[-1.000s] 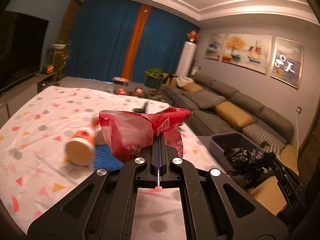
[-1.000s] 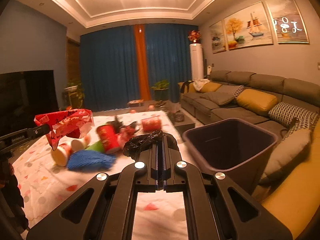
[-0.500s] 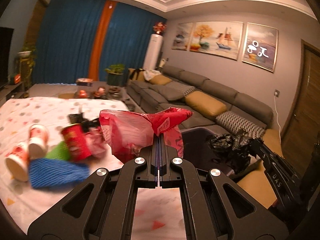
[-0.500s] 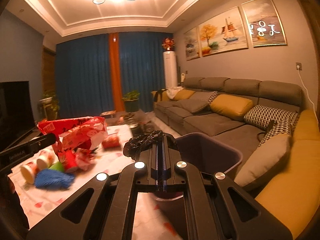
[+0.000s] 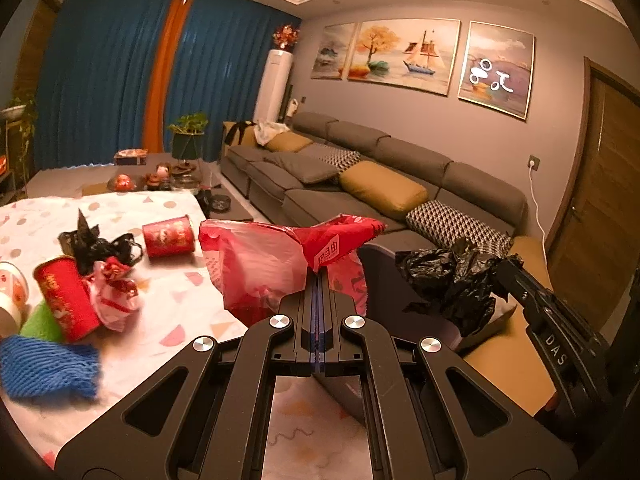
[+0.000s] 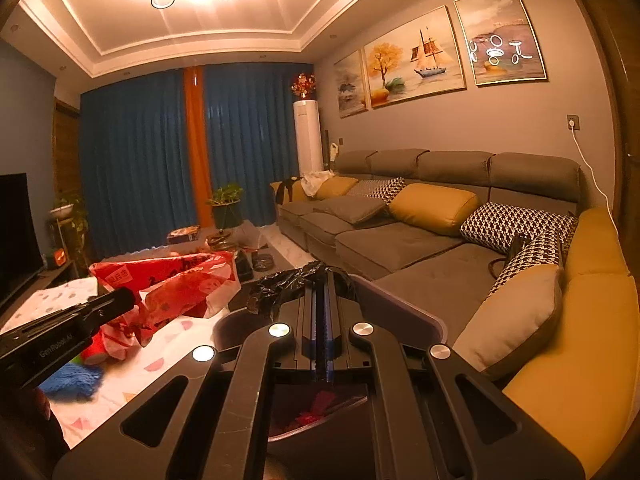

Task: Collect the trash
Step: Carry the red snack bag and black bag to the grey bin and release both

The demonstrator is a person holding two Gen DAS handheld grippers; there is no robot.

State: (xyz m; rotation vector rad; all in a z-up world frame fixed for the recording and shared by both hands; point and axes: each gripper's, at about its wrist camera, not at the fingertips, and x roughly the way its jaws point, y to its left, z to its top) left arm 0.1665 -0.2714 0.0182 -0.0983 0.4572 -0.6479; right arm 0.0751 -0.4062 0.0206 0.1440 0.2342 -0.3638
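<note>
My left gripper [image 5: 319,276] is shut on a crumpled red plastic bag [image 5: 264,260], which hangs over the table edge next to the dark bin [image 5: 384,280]. In the right wrist view the same red bag [image 6: 176,284] sits left of the bin [image 6: 400,304]. My right gripper [image 6: 322,280] is shut on a crumpled black plastic bag [image 6: 288,288] above the bin's opening, and that black bag [image 5: 452,280] also shows at the right in the left wrist view. Red scraps lie inside the bin.
On the patterned tablecloth [image 5: 160,292] lie red cups [image 5: 168,236], a black bag [image 5: 92,244], a red-white wrapper [image 5: 116,296], a blue knitted cloth [image 5: 44,364] and a green item. A grey sofa [image 6: 420,240] with yellow and patterned cushions runs along the right.
Both grippers have swung right, from over the littered table toward the bin. The black bag now hangs over the bin's opening and the red bag is beside its rim. Both grips unchanged.
</note>
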